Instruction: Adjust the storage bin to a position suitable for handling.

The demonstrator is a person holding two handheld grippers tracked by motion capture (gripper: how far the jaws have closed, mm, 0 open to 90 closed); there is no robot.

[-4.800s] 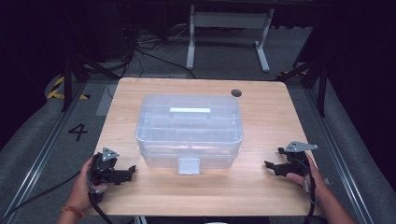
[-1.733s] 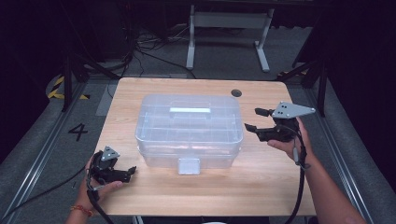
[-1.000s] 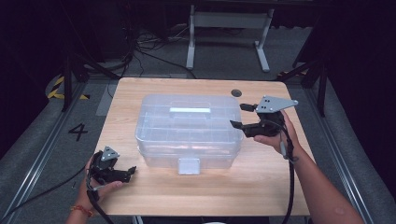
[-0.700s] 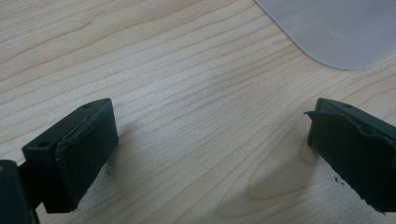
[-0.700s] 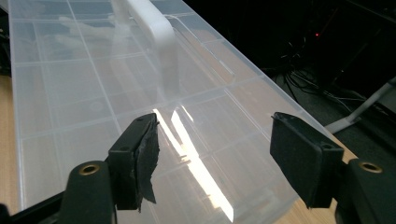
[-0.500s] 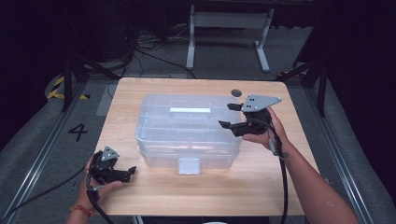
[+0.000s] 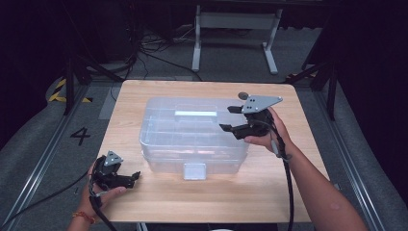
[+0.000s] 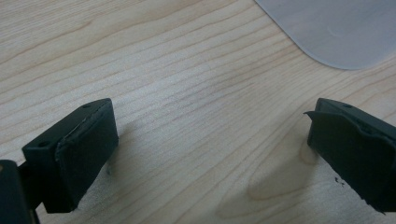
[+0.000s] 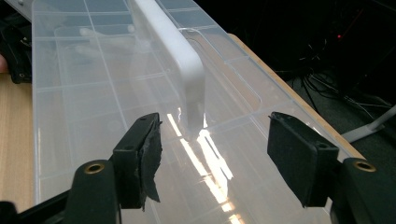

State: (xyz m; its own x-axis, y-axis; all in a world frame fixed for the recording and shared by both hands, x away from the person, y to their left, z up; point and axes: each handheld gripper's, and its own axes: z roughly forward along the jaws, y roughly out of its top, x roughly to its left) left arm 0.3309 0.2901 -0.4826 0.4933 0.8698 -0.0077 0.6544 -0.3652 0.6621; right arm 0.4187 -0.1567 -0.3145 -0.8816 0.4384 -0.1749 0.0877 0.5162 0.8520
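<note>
A clear plastic storage box (image 7: 192, 137) with a lid sits in the middle of the wooden table (image 7: 308, 159). A white handle (image 7: 196, 114) lies along the lid, and a white latch (image 7: 194, 171) is on the near wall. My right gripper (image 7: 230, 119) hovers open over the lid's right end, pointing left. In the right gripper view the handle (image 9: 180, 56) runs away from between the open jaws, just beyond their tips. My left gripper (image 7: 132, 176) rests open on the table at the near left, with bare wood between its pads (image 8: 84, 158) and the box's corner (image 8: 336, 28) ahead.
A dark round grommet (image 7: 243, 95) is set in the table's far right. Beyond the table stand a white metal frame (image 7: 235, 24) and loose cables on a grey floor. A floor mark "4" (image 7: 79, 135) lies to the left.
My right gripper has risen from the near right of the table and travelled left, now over the box lid's right end. The left gripper has stayed put.
</note>
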